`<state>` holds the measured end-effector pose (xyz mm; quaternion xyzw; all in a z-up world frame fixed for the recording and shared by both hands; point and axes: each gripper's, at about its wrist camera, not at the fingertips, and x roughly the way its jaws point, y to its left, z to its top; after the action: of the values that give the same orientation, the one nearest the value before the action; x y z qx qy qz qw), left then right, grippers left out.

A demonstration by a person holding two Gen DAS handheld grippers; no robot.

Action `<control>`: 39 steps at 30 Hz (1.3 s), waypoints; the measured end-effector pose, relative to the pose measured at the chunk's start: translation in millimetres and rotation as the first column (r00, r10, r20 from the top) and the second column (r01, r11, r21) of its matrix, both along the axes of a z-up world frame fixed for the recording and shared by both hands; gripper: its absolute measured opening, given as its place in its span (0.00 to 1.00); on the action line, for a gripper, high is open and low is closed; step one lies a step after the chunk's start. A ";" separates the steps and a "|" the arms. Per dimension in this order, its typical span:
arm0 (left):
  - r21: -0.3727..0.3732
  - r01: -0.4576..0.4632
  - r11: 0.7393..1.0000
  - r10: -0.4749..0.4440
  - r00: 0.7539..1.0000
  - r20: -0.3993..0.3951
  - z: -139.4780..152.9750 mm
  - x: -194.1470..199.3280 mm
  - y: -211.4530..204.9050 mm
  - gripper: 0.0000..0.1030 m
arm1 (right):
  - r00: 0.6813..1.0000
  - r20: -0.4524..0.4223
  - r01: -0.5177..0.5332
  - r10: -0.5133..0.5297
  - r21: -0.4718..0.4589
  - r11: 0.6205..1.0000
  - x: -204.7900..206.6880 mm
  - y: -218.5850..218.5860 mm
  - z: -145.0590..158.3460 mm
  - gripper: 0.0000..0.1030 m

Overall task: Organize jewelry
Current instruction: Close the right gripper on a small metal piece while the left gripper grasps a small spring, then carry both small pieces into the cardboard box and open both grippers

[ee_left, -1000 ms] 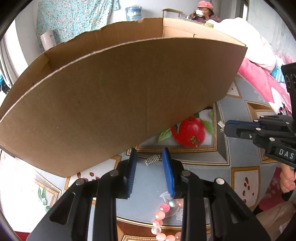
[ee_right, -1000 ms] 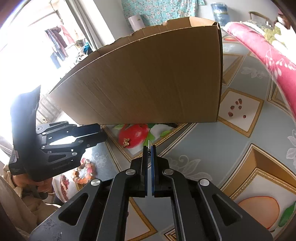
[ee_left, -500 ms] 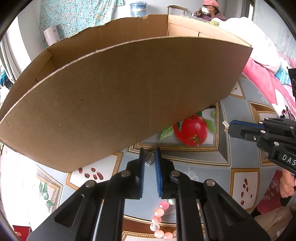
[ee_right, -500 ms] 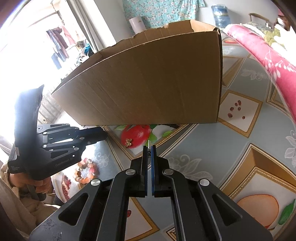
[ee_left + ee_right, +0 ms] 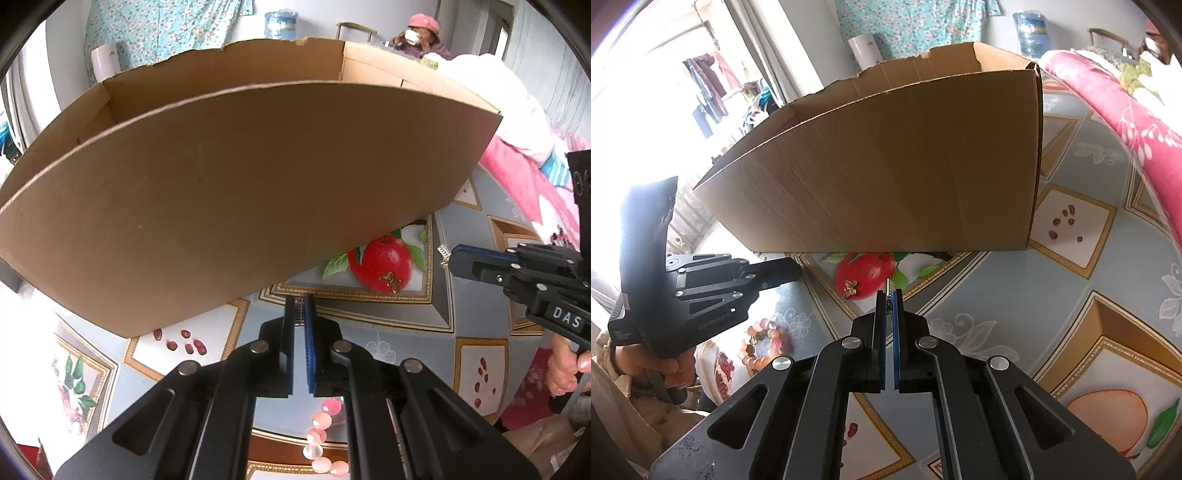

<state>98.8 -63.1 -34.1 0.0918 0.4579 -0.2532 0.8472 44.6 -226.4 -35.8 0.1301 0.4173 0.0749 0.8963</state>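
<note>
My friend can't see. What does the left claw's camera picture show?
The left claw is shut, pointing at a big cardboard box on a fruit-patterned tablecloth. The right claw pinches a small silver piece near a gold butterfly on a printed apple, and pink beads lie below.

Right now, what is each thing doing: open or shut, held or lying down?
cardboard box: upright, top open.
left gripper: shut; I cannot see anything between its fingers.
right gripper: shut on silver trinket.
butterfly pin: lying loose on the table.
bead bracelet: lying on the table in a ring.
</note>
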 end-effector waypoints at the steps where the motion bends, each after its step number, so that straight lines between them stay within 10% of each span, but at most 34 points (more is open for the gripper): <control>1: -0.015 0.003 1.000 -0.003 1.000 0.000 -0.3 -0.4 2.6 0.04 | 1.000 0.001 0.002 -0.002 -0.001 1.000 -0.2 0.2 0.1 0.01; 15: -0.187 0.045 0.981 -0.031 0.996 0.079 33.4 -21.9 35.0 0.04 | 0.999 0.025 0.028 -0.028 -0.003 1.000 -10.4 3.4 6.0 0.01; 32: -0.356 0.179 0.917 -0.071 0.952 0.297 155.4 -26.1 37.8 0.04 | 0.947 0.309 -0.083 0.085 -0.018 0.996 -9.8 5.7 118.3 0.01; 39: -0.328 0.057 0.943 -0.026 0.995 0.098 124.3 40.4 15.5 0.04 | 0.973 0.213 -0.094 0.093 -0.006 0.996 50.8 -6.3 109.0 0.01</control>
<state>139.2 -47.6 90.2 -0.0303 0.3672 -0.3399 0.8653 95.4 -232.6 73.2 0.1032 0.3245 0.1312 0.9310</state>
